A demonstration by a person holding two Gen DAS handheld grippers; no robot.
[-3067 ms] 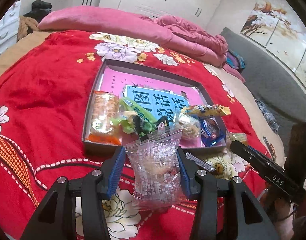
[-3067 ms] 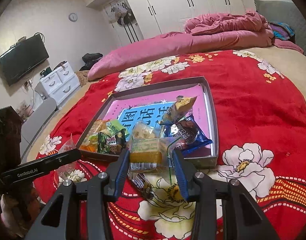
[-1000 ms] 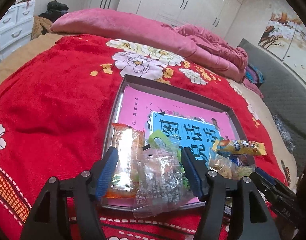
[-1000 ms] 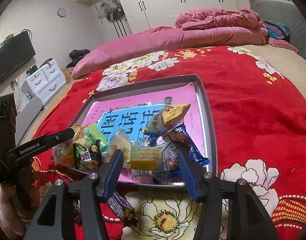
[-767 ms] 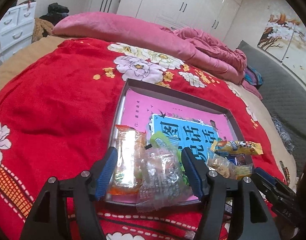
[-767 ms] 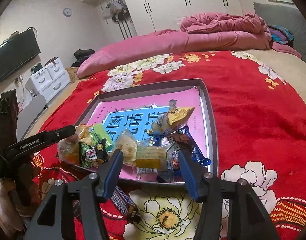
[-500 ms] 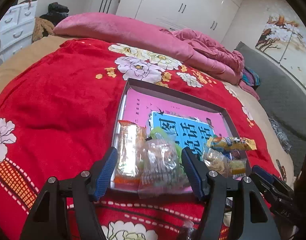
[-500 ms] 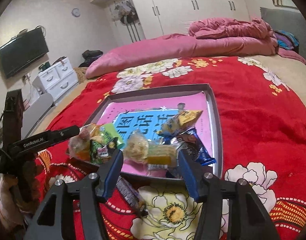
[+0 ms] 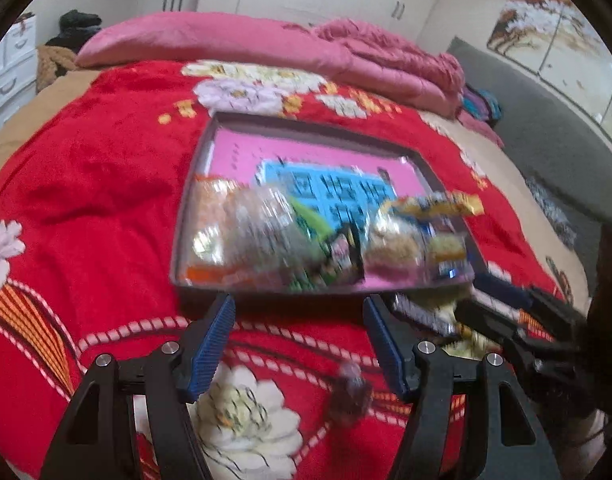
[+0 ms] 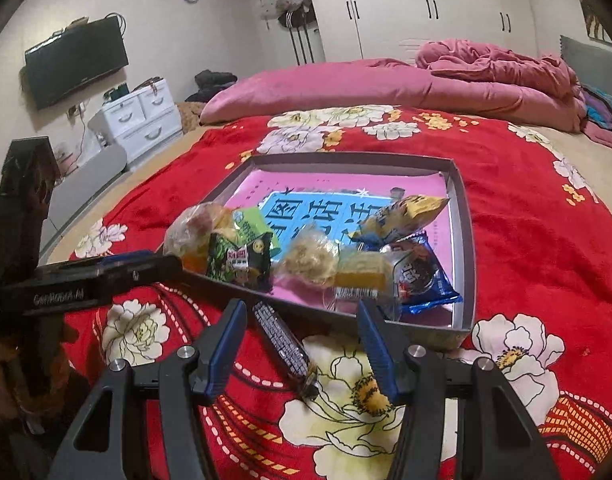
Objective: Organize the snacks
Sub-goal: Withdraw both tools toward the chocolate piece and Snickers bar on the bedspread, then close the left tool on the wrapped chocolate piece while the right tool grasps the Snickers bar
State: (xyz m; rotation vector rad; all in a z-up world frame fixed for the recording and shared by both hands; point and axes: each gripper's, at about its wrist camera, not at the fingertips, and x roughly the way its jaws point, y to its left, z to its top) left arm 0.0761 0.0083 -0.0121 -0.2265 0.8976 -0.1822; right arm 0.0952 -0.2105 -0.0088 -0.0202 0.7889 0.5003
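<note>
The shallow grey cardboard box [image 10: 464,240] with a pink and blue printed sheet inside lies on the red flowered blanket [image 10: 538,248]. The wrapped snacks [image 10: 306,256] are crowded along its near edge: a green packet, a clear pouch, a yellow bar, a blue wrapper. One dark long snack bar [image 10: 284,346] lies on the blanket just near the box. The left gripper [image 9: 300,344] and the right gripper [image 10: 302,346] both stand wide open and hold nothing.
</note>
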